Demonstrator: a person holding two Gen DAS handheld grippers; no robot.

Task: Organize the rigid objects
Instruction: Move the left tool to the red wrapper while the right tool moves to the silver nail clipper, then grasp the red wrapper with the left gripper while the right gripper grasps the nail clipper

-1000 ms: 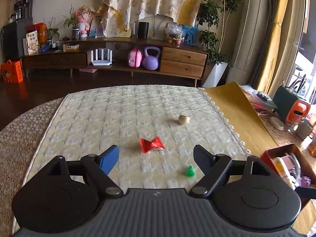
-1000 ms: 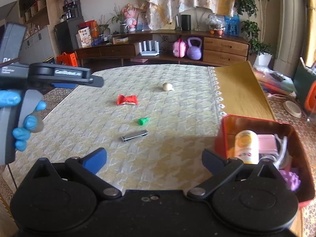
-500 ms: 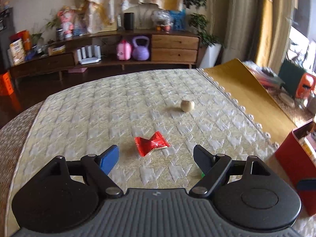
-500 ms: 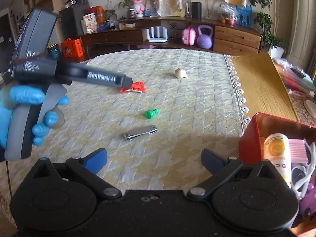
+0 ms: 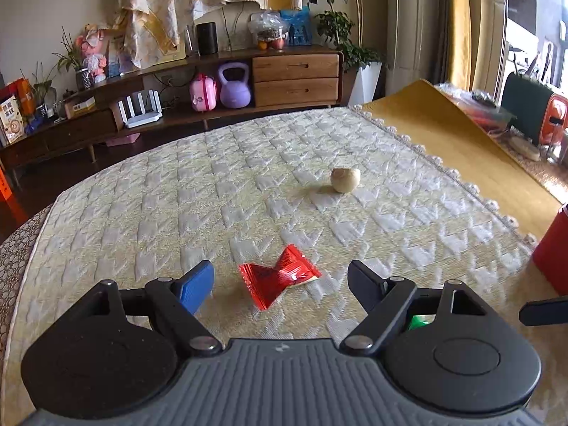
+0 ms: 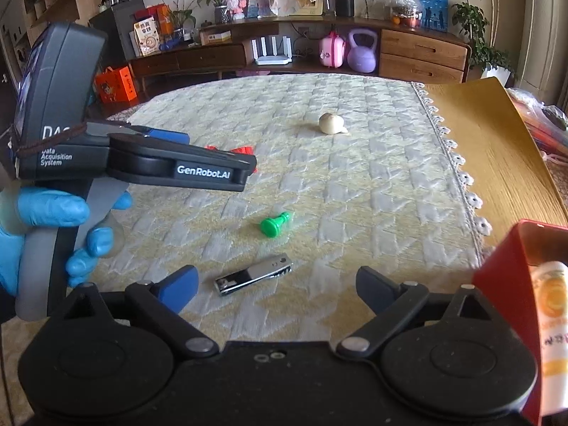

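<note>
On the quilted cloth [image 5: 198, 191] covering the bench, four small things are lying apart from one another. A red foil wrapper [image 5: 278, 276] is sitting crumpled between the spread fingers of the left hand-held gripper [image 5: 280, 285], and nothing is touching it; those jaws are standing wide with only the cloth under them. Farther off across the cloth, a pale round garlic bulb [image 5: 345, 179] is resting alone. A green chess pawn [image 6: 275, 224] is lying on its side near the middle of the cloth, and in the left wrist view only a sliver of it is showing behind the linkage of the right finger. Nearer the right hand-held gripper [image 6: 277, 285], a metal nail clipper [image 6: 254, 275] is lying flat and slanted, just ahead of the gap between the fingers; the jaws there are closing from a very wide spread, and they are gripping nothing, with no pad touching the clipper.

At the right edge of the cloth, a red box [image 6: 504, 284] is standing with a white tube bearing an orange label [image 6: 552, 323] poking up inside it. Beyond the cloth's scalloped trim, a yellow wooden board [image 6: 497, 149] is lying on the bench. In the right wrist view a hand in a blue glove [image 6: 53, 227] is clasping the grey handle of the left device, whose dark body is hanging over the cloth and hiding part of the wrapper.
</note>
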